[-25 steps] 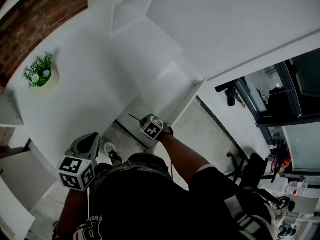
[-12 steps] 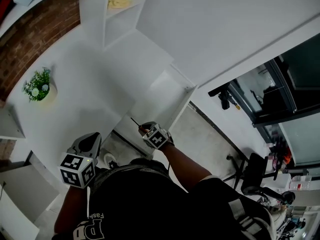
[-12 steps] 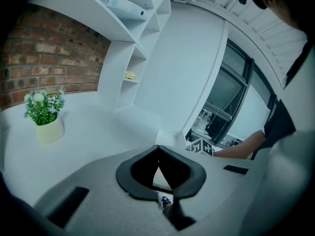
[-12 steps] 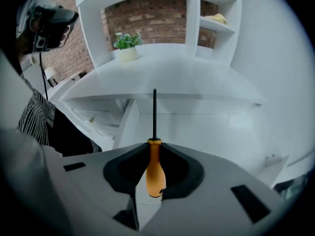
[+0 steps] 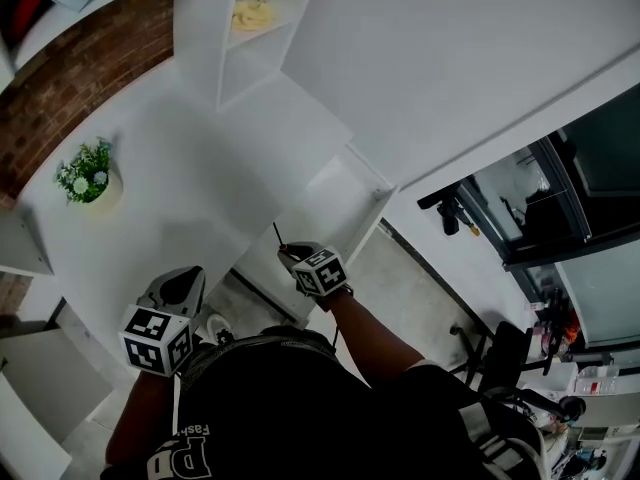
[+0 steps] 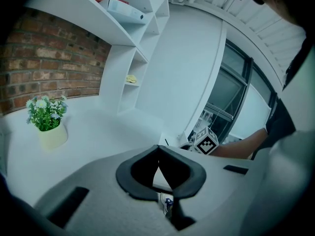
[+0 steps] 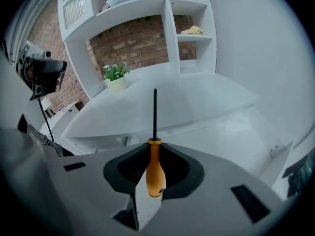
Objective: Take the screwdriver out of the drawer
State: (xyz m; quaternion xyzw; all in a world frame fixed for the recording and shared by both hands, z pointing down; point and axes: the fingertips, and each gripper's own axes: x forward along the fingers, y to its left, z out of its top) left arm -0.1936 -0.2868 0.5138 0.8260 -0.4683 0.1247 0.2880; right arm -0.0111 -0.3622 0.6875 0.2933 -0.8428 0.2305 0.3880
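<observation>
your right gripper (image 7: 154, 149) stays clamped tight on the orange screwdriver (image 7: 155, 173), its shaft ahead of the fingertips now swung slightly toward the open drawer (image 5: 338, 196) beyond, so it looks out; left gripper (image 6: 157, 150) hangs closed, empty.

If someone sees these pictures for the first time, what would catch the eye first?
First, the orange-handled screwdriver, gripped in the right claw with its dark shaft pointing straight away, near the open white drawer. Next, the small green plant in its pot on the white desk, left of the drawer.
</observation>
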